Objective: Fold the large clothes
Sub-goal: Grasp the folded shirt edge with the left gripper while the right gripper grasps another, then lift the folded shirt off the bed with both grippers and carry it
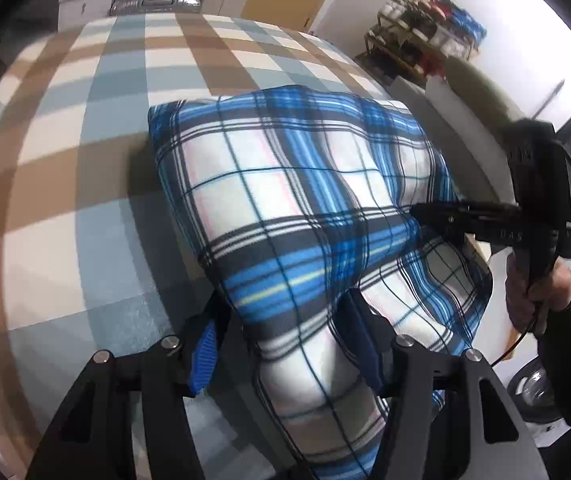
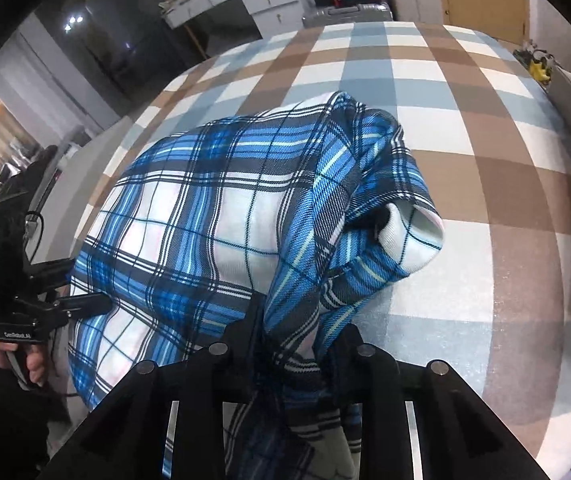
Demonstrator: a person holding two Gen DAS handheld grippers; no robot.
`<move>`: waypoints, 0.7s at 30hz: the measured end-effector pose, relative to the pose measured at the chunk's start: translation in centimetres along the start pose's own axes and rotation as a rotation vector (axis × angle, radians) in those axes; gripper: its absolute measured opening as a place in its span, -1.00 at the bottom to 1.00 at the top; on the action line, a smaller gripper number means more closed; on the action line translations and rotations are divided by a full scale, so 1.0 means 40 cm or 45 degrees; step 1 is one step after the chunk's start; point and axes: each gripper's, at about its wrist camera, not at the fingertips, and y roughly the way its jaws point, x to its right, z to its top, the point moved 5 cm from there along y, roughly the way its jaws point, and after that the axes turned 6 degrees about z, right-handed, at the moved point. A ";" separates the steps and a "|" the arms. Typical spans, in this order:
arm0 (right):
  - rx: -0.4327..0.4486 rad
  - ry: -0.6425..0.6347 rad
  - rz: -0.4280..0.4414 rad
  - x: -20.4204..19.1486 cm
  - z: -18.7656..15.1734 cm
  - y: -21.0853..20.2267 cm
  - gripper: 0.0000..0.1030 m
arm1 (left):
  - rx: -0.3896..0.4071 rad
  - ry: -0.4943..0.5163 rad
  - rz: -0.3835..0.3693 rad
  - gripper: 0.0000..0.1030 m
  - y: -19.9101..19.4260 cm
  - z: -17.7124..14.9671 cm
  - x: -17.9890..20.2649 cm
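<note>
1. A blue-and-white plaid garment (image 1: 285, 184) lies bunched on a bed w/ a brown, grey-blue and white check cover (image 1: 85, 160) — near edge lifted off the cover.
2. Left gripper (image 1: 281, 344): jaws roughly half open, a fold of the plaid cloth running between them; blue-padded fingers (image 1: 205, 356) stand apart from the fabric on the left side, so no firm pinch shows.
3. Right gripper (image 2: 297, 344): jaws narrow, clamped on a gathered bunch of the same garment, cloth rising from it in a twisted ridge.
4. A cuffed sleeve end (image 2: 413, 236) flops open on the cover at right.
5. Background — white drawers (image 2: 269, 0), a suitcase (image 2: 345, 12), a cluttered shelf (image 1: 425, 28).
</note>
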 end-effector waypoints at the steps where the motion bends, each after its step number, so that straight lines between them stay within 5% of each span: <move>1: 0.000 -0.008 -0.003 -0.003 0.001 0.001 -0.51 | 0.009 -0.025 -0.038 -0.04 0.004 0.003 -0.002; 7: 0.094 -0.050 0.071 -0.045 0.024 -0.068 -0.69 | 0.050 0.045 -0.042 -0.51 -0.047 0.035 0.061; 21: 0.430 -0.142 0.161 -0.162 0.158 -0.451 -0.70 | 0.288 0.206 -0.086 -0.54 -0.276 0.226 0.256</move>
